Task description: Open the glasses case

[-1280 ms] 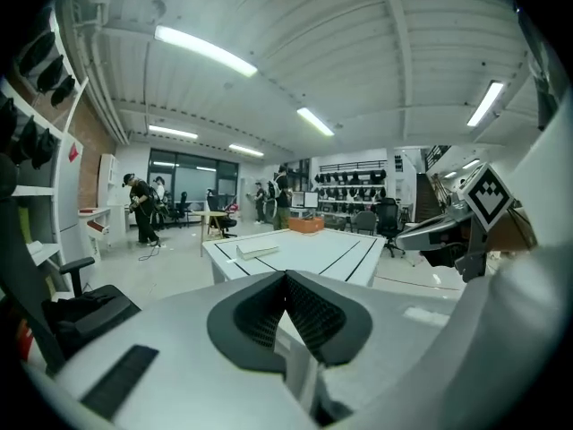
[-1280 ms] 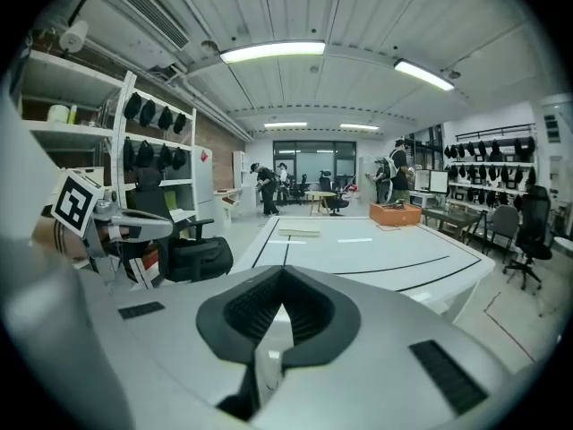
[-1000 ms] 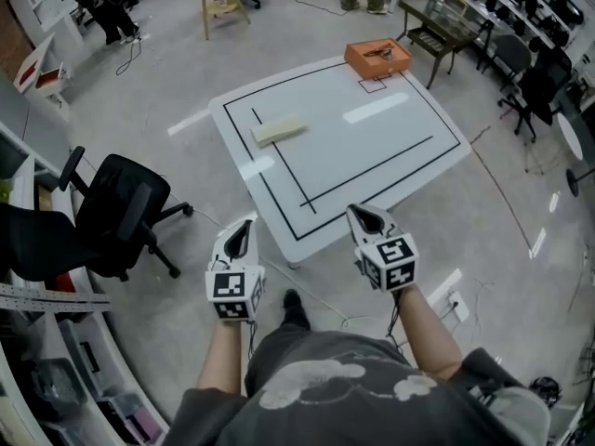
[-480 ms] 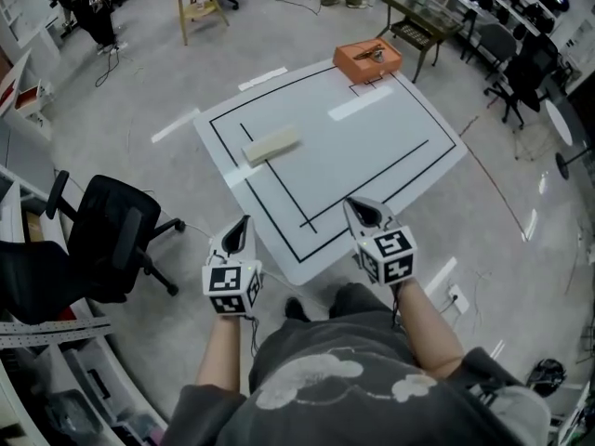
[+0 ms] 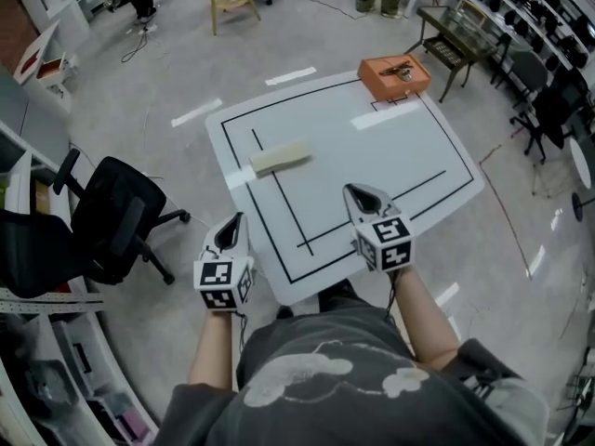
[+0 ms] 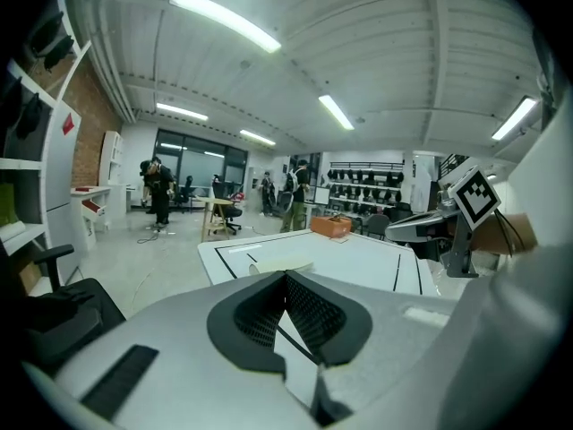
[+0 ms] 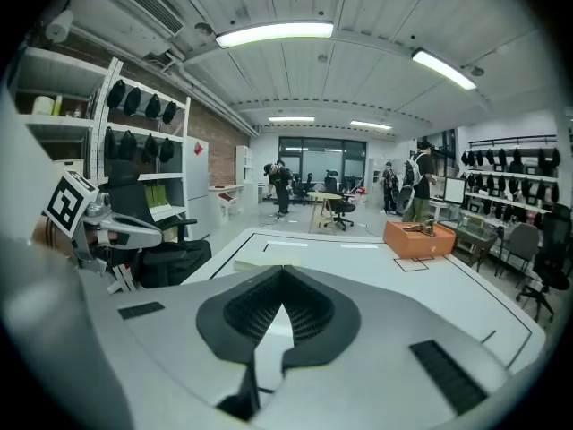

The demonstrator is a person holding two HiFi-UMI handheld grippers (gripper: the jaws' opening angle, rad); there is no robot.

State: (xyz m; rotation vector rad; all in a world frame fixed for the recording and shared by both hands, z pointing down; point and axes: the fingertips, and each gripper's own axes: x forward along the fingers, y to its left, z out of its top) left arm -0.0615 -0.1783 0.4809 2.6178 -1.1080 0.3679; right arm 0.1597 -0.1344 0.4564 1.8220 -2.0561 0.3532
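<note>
Both of your grippers come in clenched and empty as you close on the surface [image 5: 372, 156] to open the glasses case [image 5: 280, 157]. Within the last second you have stepped up to its near edge. The right gripper [image 5: 359, 195], jaws pressed together with nothing between them, now hangs over the near part of the surface. The left gripper [image 5: 236, 223], jaws likewise together on nothing, sits just off the near left edge, above the floor. The pale case has not moved. It lies closed on the far left part of the surface, beside a black line, well apart from both grippers and ahead of the left one.

That puts the task at the approach. Neither gripper has touched the case, and by the look of it both must open and travel forward before the lid can be lifted. An orange box [image 5: 394, 75] stands at the far right corner, clear of the work, and an office chair [image 5: 116, 216] stands on the floor to your left.

No brand, label or word can be read anywhere. The case looks plain, and no lettering shows on the box at this range. The only print in view is the black-and-white square pattern on the marker cubes [image 5: 386, 244], a code and not lettering.
</note>
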